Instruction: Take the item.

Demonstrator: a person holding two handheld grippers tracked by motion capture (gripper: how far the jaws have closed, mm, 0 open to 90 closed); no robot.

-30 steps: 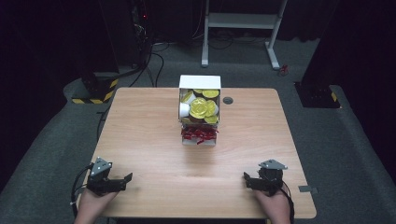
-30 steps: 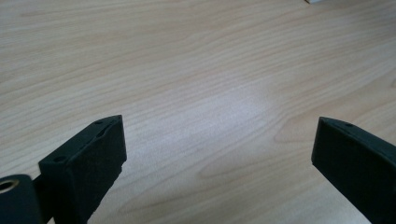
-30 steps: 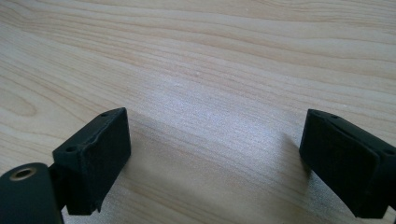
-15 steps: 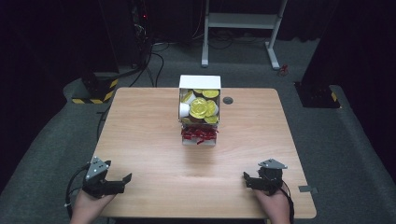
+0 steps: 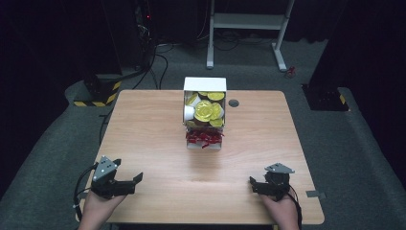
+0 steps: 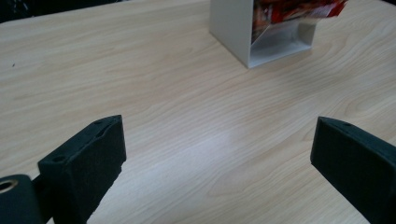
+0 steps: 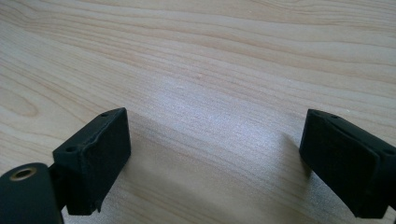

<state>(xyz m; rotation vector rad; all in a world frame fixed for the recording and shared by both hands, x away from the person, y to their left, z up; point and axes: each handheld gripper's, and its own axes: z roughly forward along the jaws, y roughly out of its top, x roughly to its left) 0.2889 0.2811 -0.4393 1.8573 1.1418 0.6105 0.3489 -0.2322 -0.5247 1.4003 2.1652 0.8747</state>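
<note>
The wooden desk [image 5: 143, 129] stands on grey carpet [image 5: 349, 143]. A round grommet [image 5: 233, 103] sits near its far edge. Behind it stands a white frame [image 5: 249, 21] and cables [image 5: 158, 57].

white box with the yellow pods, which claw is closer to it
Left, narrowly. The left claw sits near the table's front-left, the right claw at front-right, both well short of the white box.

Table [image 5: 158, 143] brightly lit from above (soft glare patches), surroundings dark; high view slightly blurred.
</note>
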